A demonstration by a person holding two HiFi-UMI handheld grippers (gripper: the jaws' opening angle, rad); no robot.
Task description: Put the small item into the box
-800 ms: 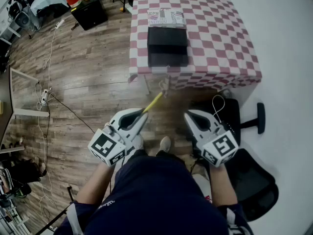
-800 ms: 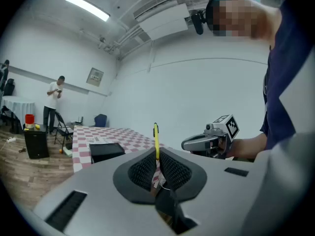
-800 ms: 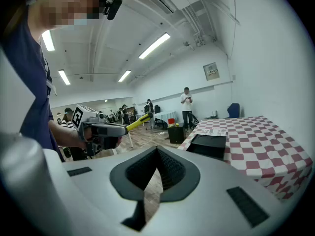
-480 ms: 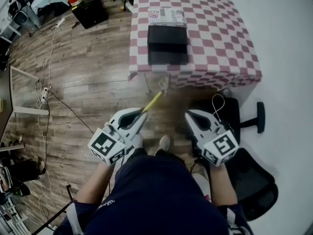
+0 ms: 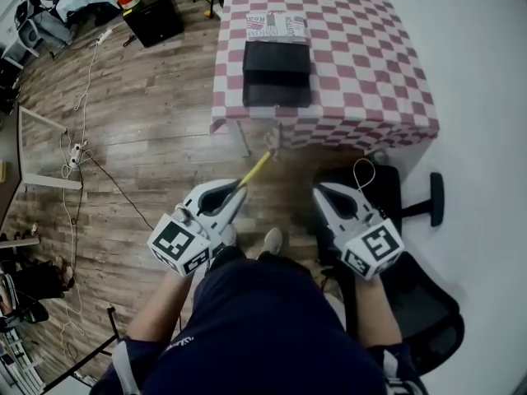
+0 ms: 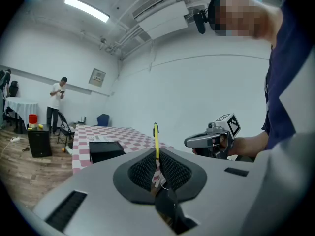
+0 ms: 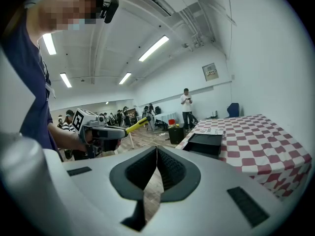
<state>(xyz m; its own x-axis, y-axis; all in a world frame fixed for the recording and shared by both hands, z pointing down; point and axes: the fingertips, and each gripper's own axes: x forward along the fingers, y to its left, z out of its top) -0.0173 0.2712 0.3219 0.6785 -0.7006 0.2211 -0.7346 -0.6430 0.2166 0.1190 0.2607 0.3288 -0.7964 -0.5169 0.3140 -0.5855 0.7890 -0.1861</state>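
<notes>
- Wood-plank floor (image 5: 148, 122) fills the left half of the head view, with white cables (image 5: 78, 151) trailing along its left edge.
- Nearest, at the bottom of the frame, is the person's dark-blue clothing, with both forearms reaching forward.
- At lower centre-left, the left gripper (image 5: 236, 191) has its jaws clamped on a thin yellow pen (image 5: 257, 169). The pen sticks out up and to the right in the frame, over the floor, and its far tip is near the bench's front edge.
- In the left gripper view the pen stands upright between the pressed pads.
- At lower centre-right, the right gripper (image 5: 316, 190) has its jaws pressed together with nothing between them.
- A black office chair (image 5: 428, 311) sits in the lower right corner.
- Farther off, at upper centre, stands the bench (image 5: 370, 64) under a red-and-white checked cloth.
- A black box (image 5: 277, 72) lies on the bench towards its left side, well apart from the pen, with a printed sheet (image 5: 276, 26) against its far side.
- A black cabinet (image 5: 151, 21) stands on the floor at upper left.
</notes>
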